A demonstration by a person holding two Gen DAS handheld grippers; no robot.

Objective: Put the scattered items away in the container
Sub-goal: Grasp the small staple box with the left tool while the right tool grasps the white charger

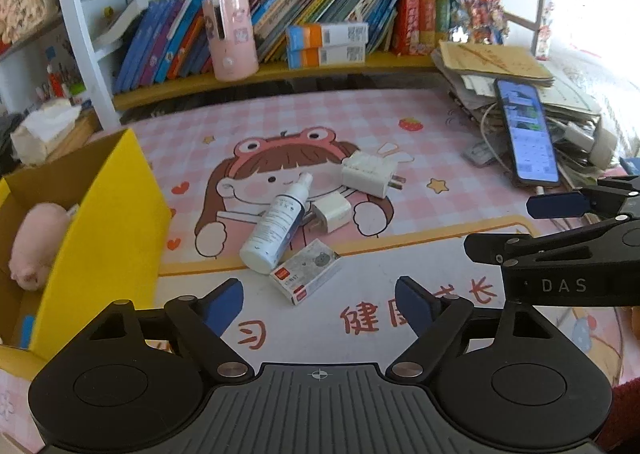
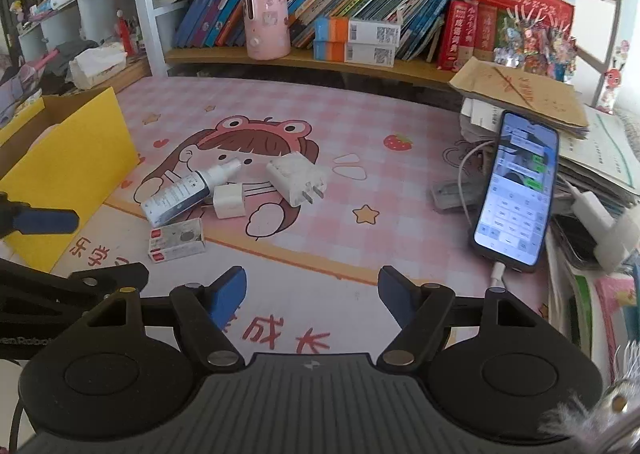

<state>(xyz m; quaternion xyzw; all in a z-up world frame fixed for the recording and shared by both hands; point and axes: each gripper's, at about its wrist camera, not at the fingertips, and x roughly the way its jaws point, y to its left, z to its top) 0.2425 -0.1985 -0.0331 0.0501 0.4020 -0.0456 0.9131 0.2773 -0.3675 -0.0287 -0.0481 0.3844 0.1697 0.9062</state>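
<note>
A yellow cardboard box [image 1: 108, 222] stands at the left with a pink plush toy [image 1: 36, 242] inside; the box also shows in the right wrist view [image 2: 72, 170]. On the pink mat lie a white spray bottle [image 1: 276, 222], a small white charger [image 1: 332, 212], a large white plug adapter [image 1: 370, 172] and a small grey-and-red carton [image 1: 306, 270]. The same items show in the right wrist view: bottle [image 2: 184, 194], small charger [image 2: 228, 200], adapter [image 2: 296, 178], carton [image 2: 176, 240]. My left gripper [image 1: 320, 304] is open just in front of the carton. My right gripper [image 2: 312, 296] is open and empty, over the mat.
A lit phone [image 2: 516, 190] on a cable leans against a pile of papers [image 2: 520, 94] at the right. A shelf of books [image 1: 280, 18] and a pink cylinder [image 1: 230, 34] run along the back. A tissue pack [image 1: 44, 130] sits far left.
</note>
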